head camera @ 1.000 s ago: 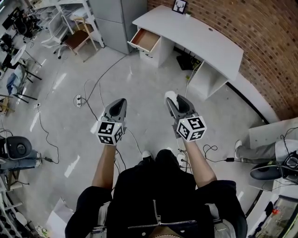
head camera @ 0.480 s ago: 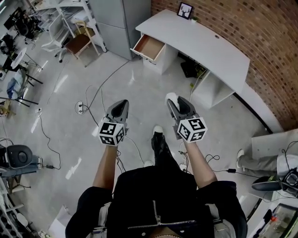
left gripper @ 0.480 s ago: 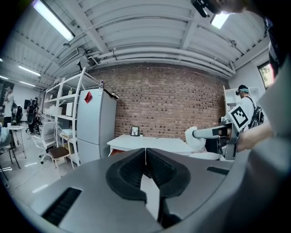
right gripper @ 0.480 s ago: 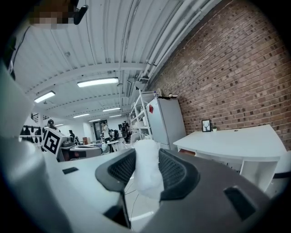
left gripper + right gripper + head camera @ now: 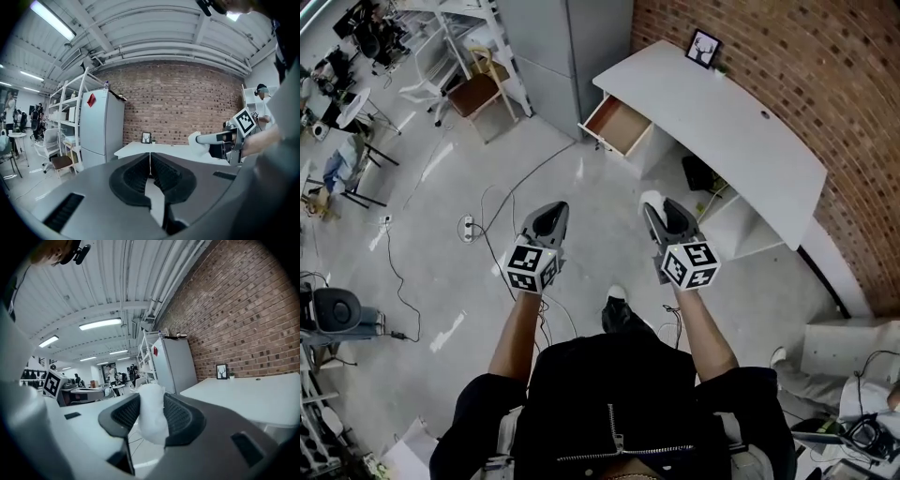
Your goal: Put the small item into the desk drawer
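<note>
My right gripper (image 5: 652, 202) is shut on a small white crumpled item (image 5: 151, 412), whose tip shows as a white lump (image 5: 650, 198) at the jaws in the head view. The left gripper (image 5: 553, 212) is shut with nothing between its pads (image 5: 150, 172). Both are held at waist height over the floor. Ahead stands the white desk (image 5: 741, 131) against the brick wall. Its drawer (image 5: 617, 126) is pulled open at the desk's left end, with a brown inside that looks empty. The drawer lies roughly a metre beyond the grippers.
A framed picture (image 5: 704, 49) stands on the desk's far end. A grey cabinet (image 5: 572, 47) and a chair (image 5: 473, 92) stand left of the drawer. Cables and a power strip (image 5: 469, 228) lie on the floor to the left. The person's shoe (image 5: 617, 298) is just below the grippers.
The person has walked forward: the desk and open drawer have drawn nearer and shifted right in the head view. Both grippers keep their pose, the right one still holding the white item.
</note>
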`<act>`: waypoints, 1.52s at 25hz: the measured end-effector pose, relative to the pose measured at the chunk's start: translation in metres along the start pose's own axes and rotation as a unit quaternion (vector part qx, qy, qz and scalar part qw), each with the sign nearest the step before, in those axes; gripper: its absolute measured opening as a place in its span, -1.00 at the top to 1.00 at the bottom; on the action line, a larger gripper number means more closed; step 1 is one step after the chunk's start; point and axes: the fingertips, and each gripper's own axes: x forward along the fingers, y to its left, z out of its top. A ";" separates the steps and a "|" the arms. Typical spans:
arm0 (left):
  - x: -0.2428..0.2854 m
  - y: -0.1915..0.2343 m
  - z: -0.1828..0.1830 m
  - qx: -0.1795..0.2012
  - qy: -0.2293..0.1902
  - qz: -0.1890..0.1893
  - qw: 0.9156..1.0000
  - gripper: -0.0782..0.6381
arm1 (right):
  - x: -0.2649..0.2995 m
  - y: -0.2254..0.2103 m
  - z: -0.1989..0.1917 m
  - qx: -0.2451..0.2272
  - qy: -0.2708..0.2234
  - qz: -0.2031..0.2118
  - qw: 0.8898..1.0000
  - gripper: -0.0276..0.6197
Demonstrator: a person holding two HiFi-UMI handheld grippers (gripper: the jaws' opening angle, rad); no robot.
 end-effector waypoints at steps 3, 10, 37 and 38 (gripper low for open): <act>0.027 0.011 0.009 0.000 -0.002 0.010 1.000 0.72 | 0.029 -0.021 0.013 -0.007 0.002 0.017 1.000 0.41; 0.064 0.031 0.021 0.004 -0.002 0.031 0.999 0.72 | 0.072 -0.052 0.032 -0.011 -0.001 0.038 0.999 0.41; 0.266 0.179 0.044 -0.010 0.015 -0.020 1.000 0.72 | 0.272 -0.148 0.047 0.006 0.033 -0.004 0.999 0.41; 0.277 0.190 0.045 -0.009 0.018 -0.026 0.999 0.72 | 0.285 -0.151 0.050 0.007 0.034 -0.008 0.999 0.41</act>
